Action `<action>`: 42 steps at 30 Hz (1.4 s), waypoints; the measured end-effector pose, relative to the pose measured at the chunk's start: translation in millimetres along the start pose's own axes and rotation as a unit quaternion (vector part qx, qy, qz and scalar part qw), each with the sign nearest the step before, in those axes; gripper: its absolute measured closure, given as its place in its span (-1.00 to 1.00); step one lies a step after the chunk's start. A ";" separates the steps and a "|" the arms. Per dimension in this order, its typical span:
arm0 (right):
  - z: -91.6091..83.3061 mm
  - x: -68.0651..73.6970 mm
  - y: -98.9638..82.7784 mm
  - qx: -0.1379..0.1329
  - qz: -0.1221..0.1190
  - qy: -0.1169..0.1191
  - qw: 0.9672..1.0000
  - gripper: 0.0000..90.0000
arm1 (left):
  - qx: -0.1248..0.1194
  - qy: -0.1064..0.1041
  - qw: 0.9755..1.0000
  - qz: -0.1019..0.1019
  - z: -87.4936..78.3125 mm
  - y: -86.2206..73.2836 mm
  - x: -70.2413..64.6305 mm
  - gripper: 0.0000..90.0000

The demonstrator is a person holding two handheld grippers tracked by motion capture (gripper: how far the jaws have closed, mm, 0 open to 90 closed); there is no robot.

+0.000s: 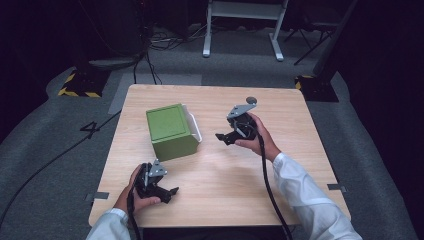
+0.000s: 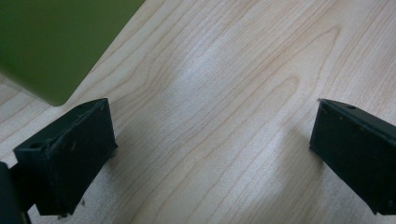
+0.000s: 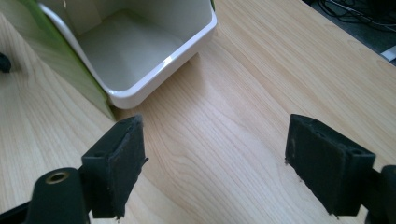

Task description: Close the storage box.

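Observation:
A green box (image 1: 170, 131) with a white inner lining lies on its side on the wooden table (image 1: 220, 175), its open mouth turned to the right. The right gripper view looks into the box's white hollow (image 3: 133, 51), and nothing shows inside. My right gripper (image 1: 223, 137) hovers to the right of the box, open, with bare wood between its pads (image 3: 122, 158). My left gripper (image 1: 171, 192) rests near the table's front left, in front of the box, open with nothing between its jaws. A corner of the green box (image 2: 56, 42) sits beyond the left jaw in the left gripper view.
A small dark round mark (image 1: 251, 100) sits on the table's far right part. Beyond the table lie grey carpet with cables (image 1: 150, 55), a white frame's legs (image 1: 240, 30) and yellow-black striped stand bases (image 1: 80, 85).

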State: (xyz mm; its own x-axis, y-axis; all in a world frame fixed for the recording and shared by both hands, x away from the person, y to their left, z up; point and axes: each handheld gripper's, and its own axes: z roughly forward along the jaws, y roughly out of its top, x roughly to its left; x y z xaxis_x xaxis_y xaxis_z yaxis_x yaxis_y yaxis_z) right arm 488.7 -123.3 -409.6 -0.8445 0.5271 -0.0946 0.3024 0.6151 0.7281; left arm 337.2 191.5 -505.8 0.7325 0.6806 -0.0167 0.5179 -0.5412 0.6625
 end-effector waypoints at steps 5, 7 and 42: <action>-14.1 0.3 -8.1 0.004 -0.009 0.000 1.000 -0.57 | -0.001 -0.001 1.000 0.000 0.4 0.2 0.0 -1.00; -20.2 0.5 -12.4 0.006 -0.016 -0.004 1.000 -0.57 | 0.000 -0.001 1.000 -0.001 0.5 0.3 -0.2 -1.00; -91.9 -5.4 -158.6 0.058 0.016 -0.047 0.997 -0.59 | 0.000 -0.002 1.000 0.000 1.3 1.4 -0.3 -1.00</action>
State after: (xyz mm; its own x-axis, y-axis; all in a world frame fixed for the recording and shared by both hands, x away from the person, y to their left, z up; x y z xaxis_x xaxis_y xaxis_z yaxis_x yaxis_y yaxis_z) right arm 404.7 -277.7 -462.1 -0.7903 0.5964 -0.1406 0.3812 0.6581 0.6492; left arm 338.3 190.0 -505.8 0.7339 0.6789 -0.0205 0.5187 -0.5407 0.6622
